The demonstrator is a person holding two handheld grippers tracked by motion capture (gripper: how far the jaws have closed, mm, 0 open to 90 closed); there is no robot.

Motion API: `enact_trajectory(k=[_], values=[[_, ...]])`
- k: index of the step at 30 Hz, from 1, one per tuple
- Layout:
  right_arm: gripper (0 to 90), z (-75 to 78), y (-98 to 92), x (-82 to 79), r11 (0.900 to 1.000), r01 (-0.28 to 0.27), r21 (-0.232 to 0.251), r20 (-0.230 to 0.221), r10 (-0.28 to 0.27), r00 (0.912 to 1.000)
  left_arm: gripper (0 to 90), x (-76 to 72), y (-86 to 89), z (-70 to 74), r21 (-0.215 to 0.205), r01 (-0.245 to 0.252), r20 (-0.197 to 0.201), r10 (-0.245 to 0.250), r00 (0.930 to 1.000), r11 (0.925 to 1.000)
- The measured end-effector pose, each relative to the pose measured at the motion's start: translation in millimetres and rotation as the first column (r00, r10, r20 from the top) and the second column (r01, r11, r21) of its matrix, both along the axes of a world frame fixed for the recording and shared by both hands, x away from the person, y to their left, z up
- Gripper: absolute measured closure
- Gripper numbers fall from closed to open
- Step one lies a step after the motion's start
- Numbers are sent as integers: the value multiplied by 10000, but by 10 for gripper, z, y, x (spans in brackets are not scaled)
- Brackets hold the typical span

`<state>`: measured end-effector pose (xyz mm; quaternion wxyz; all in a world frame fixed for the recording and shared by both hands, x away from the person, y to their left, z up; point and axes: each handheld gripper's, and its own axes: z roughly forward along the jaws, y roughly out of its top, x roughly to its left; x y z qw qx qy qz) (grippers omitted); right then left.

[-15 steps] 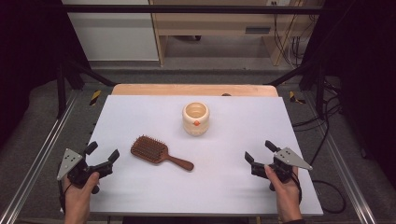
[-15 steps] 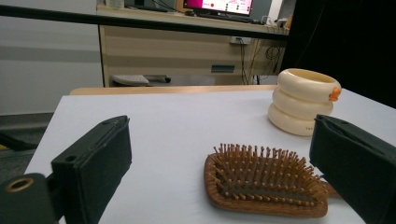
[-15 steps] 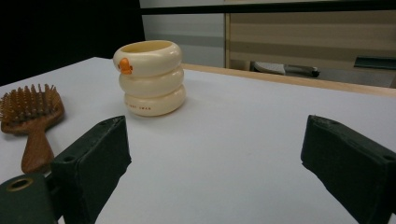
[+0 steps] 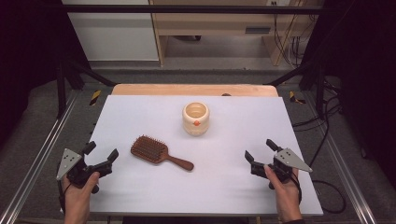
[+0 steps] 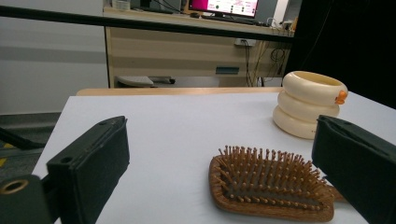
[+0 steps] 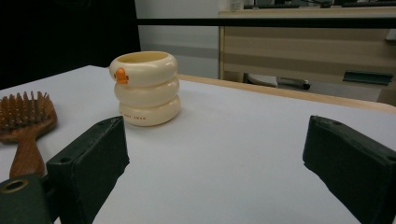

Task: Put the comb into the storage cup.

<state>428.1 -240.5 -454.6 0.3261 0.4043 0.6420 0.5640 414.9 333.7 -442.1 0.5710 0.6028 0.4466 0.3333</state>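
A wooden hairbrush (image 4: 158, 152) lies bristles up on the white table (image 4: 140, 116), left of centre, its handle pointing to the right. Behind it stands a cream ringed cup (image 4: 195, 118) with a small orange mark, upright. My left gripper (image 4: 101, 156) sits near the front left edge, open and empty; its view shows the hairbrush (image 5: 271, 184) just ahead and the cup (image 5: 310, 103) beyond. My right gripper (image 4: 261, 150) rests near the front right, open with nothing between its fingers; the cup (image 6: 145, 87) and the brush (image 6: 25, 123) are to its left.
A wooden strip (image 4: 194, 89) borders the table's far edge. Metal frame rails (image 4: 39, 158) run along both sides. Beyond the table stand a wooden desk (image 4: 219, 25) and cables (image 4: 322, 121) on the grey floor.
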Motion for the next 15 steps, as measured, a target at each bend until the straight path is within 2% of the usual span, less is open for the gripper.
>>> enact_trajectory(k=[5, 8, 15], values=[[66, 3, -6, -1, 10000, -23, 37, -12, 23, 10000, 23, 13, -13, 4, -33, -63, 26, 64, 10000, 10000], [65, -2, 2, 3, 10000, -72, 29, -79, 73, 9999, 31, 64, -35, 2, 88, -142, -54, 142, 9999, 9999], [65, -10, 18, 3, 9999, -116, -64, -143, 115, 9998, 47, 302, -55, -24, 250, -343, -453, 354, 9983, 9991]])
